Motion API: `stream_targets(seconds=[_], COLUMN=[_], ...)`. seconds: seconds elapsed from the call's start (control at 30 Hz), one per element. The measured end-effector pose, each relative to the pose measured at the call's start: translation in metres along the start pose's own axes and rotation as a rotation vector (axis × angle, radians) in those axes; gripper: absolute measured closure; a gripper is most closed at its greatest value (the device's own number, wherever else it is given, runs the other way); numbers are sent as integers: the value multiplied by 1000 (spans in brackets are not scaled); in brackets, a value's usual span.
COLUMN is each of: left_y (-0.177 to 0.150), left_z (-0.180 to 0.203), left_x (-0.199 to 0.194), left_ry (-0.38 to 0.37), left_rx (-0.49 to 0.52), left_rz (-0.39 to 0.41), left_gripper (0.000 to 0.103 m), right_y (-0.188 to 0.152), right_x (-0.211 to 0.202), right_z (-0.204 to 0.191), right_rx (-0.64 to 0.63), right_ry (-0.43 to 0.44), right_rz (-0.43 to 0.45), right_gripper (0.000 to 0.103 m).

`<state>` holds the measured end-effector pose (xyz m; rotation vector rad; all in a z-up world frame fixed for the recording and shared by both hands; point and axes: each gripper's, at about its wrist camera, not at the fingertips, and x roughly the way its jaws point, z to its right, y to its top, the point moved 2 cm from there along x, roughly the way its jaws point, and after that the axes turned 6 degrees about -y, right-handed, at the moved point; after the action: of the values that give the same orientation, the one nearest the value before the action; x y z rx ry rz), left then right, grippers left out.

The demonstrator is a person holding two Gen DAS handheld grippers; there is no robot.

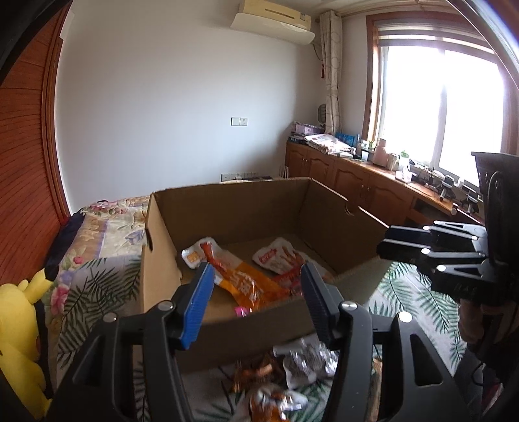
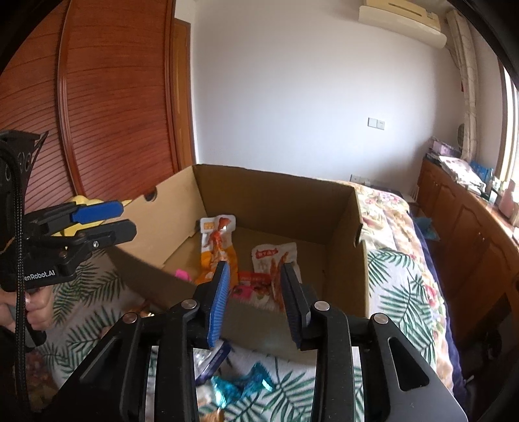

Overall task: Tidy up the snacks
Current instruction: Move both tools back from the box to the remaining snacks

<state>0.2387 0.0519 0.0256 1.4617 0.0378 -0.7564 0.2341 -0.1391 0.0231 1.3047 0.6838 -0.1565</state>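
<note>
Both your left gripper (image 1: 256, 292) and right gripper (image 2: 254, 289) hang released and empty above the open brown cardboard box (image 1: 227, 201), since 2 orange-and-white snack packets (image 1: 240, 276) already lie inside toward 12 o'clock.

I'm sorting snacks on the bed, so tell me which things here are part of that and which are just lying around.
Part of the job:
- cardboard box
- orange snack packet in the box
- white snack packet in the box
- silver wrapper on the bedspread
- blue wrapper on the bedspread

Just lying about:
- yellow plush toy
- air conditioner
- cabinet clutter
</note>
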Motion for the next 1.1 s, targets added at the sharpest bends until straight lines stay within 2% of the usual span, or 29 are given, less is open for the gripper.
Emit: stream_targets(seconds=[0.27,0.67,1.1], left_y=[-36,-92,-114], left_z=[4,14,16], left_x=[-17,-6,13], left_ry=[1,-29,-9], left_rx=[-16,-28,28], left_rz=[-60,-196,-312], left_gripper=[47,47,47], right_y=[-34,-105,-140], right_x=[-25,-31,-28], right_z=[-6,-16,-28], right_rx=[27,89,137], right_ry=[3,-13,15], right_rz=[-34,-165,-242], right_gripper=[65,53,52])
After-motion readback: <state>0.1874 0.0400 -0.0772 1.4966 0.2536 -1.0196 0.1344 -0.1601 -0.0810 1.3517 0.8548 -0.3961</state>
